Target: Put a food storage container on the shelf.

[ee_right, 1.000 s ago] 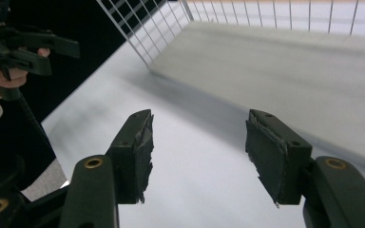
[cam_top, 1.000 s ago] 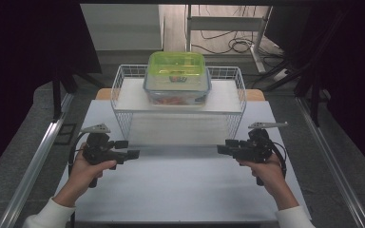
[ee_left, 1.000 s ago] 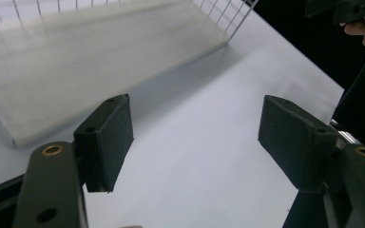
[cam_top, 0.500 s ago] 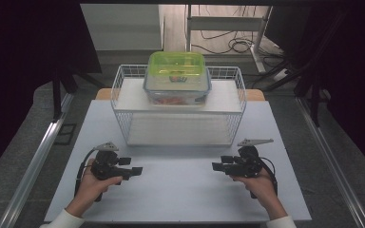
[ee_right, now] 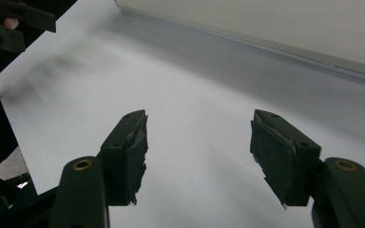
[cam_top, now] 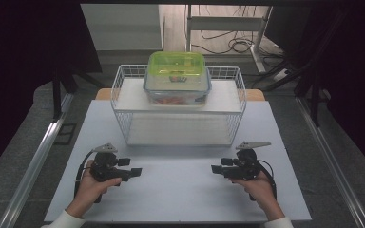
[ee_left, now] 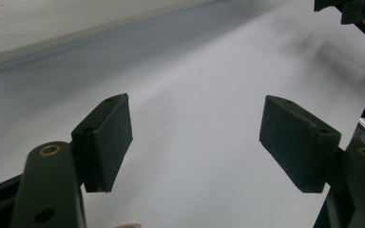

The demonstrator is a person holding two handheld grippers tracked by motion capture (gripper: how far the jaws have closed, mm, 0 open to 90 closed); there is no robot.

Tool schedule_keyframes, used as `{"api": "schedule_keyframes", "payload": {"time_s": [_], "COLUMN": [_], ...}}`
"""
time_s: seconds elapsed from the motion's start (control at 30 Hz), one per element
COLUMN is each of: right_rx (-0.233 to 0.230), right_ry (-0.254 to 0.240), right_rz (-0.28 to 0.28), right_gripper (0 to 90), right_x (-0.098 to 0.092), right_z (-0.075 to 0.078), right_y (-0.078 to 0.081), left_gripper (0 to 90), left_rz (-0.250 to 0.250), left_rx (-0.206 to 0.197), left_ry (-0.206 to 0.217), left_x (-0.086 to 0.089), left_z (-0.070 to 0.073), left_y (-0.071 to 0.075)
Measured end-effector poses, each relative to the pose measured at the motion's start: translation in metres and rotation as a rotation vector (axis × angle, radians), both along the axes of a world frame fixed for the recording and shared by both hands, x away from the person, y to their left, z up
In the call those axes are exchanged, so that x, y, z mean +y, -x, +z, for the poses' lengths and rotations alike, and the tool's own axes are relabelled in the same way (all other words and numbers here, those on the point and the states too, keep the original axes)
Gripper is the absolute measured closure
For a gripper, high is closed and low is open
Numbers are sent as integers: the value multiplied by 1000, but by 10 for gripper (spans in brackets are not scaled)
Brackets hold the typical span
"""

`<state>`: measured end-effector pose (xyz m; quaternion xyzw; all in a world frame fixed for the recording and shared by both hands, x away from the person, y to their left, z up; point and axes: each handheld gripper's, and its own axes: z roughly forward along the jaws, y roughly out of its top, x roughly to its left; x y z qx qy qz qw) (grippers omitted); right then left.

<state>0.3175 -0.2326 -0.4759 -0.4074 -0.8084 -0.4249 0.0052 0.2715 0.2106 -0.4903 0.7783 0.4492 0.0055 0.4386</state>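
My left gripper [cam_top: 135, 172] is held low over the white table [cam_top: 180, 199] at the front left, pointing right. Its jaws stand open with nothing between them, and the left gripper view shows bare tabletop past its pads [ee_left: 105, 137]. My right gripper [cam_top: 216, 168] hovers at the front right, pointing left toward the other. Its jaws have just been opening and are open and empty in the right gripper view [ee_right: 197, 137]. A clear container with a green lid [cam_top: 177, 71] rests on top of a white wire basket [cam_top: 123, 90] at the back.
The wire basket stands upside down like a shelf, with a pale board under it [cam_top: 180, 129]. Bare white tabletop lies between the two grippers. Dark floor, metal rails and cables surround the table.
Both hands have come down toward the tabletop and sit lower in the high view. The container and the basket have not moved.
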Motion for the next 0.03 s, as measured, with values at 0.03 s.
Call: {"api": "schedule_keyframes", "payload": {"time_s": [0.03], "right_rx": [-4], "right_ry": [-3], "right_rz": [1], "right_gripper": [371], "right_x": [0], "right_z": [0], "right_y": [0], "left_gripper": [260], "left_rz": [0], "left_rx": [2], "left_ry": [1], "left_x": [0], "left_z": [0], "left_y": [0]}}
